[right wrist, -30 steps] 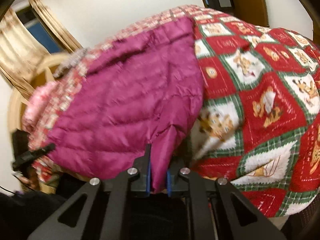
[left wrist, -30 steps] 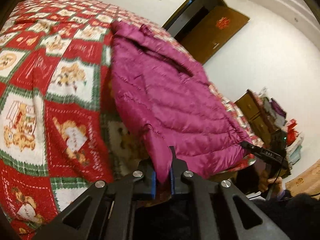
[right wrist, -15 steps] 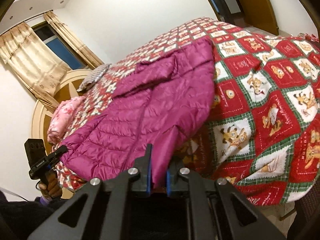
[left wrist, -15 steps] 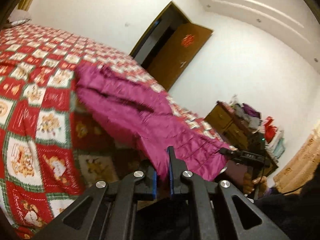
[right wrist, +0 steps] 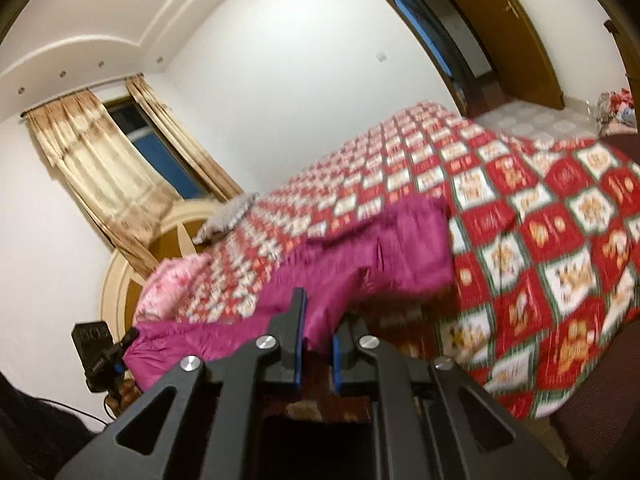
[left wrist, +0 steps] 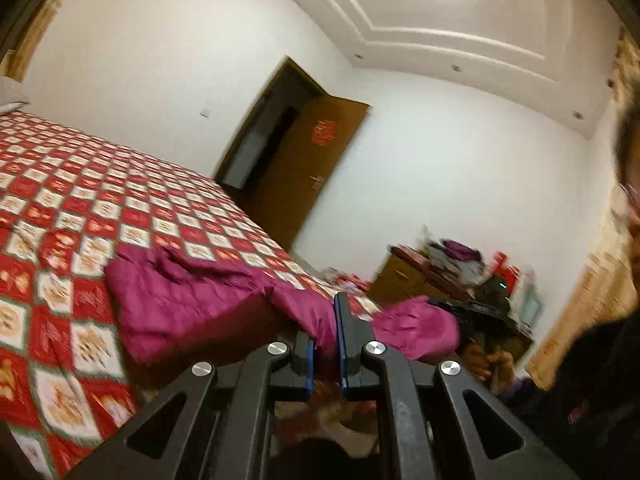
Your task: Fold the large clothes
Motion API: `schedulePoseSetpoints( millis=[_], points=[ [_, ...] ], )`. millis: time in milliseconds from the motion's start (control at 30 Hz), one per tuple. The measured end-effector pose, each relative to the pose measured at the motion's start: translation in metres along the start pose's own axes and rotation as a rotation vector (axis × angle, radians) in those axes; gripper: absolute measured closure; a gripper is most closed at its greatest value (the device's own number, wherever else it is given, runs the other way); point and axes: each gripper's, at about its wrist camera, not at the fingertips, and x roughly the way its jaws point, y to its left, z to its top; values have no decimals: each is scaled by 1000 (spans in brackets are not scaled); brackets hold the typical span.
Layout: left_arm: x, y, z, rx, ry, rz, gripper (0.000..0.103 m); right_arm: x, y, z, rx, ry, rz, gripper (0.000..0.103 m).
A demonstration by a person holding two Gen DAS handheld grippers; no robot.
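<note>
A magenta quilted jacket [left wrist: 188, 304] lies across the near end of a bed covered by a red, white and green patchwork quilt [left wrist: 60, 216]. Its near hem is lifted off the bed and hangs between my two grippers. My left gripper [left wrist: 325, 340] is shut on one hem corner, cloth pinched between the blue pads. My right gripper [right wrist: 318, 344] is shut on the other corner of the jacket [right wrist: 384, 252]. Each wrist view shows the other gripper at the far end of the hem, with a hand under it. The jacket's far part still rests on the quilt [right wrist: 560, 248].
A brown door [left wrist: 308, 168] stands open beyond the bed's far side. A cluttered wooden dresser [left wrist: 432, 276] sits by the wall. A curtained window [right wrist: 132, 160], a round headboard [right wrist: 120, 276] and a pink pillow [right wrist: 172, 280] mark the bed's head. A person in dark clothes [left wrist: 600, 360] is at the right edge.
Both grippers have risen with the hem held, lifting the jacket's near edge off the bed. The views have tilted up from the quilt toward the walls and ceiling.
</note>
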Motion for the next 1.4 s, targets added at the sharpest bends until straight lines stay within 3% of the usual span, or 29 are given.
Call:
schedulePoseSetpoints(
  millis=[133,367,533,767,900,1100,1233,1400],
  points=[
    [35,49,34,-118,-3,107,95,31,0,36,-27,-18,-5,89],
    [119,118,71,-193,41,307,95,118,-14,101,-40,8,-65,90],
    [169,163,78,-241,99,435,95,195,-47,123,-26,49,-197,90],
    [232,224,59,-277,210,600,95,283,-94,117,24,123,-340,90],
    [257,248,48,-294,256,644,95,318,-117,105,28,157,-426,90],
    [280,268,35,-303,311,686,94,349,-143,86,14,189,-507,90],
    [291,275,22,-302,326,701,94,355,-156,76,48,180,-512,89],
    [305,264,11,-176,307,778,94,361,-161,69,45,168,-506,89]
  ],
)
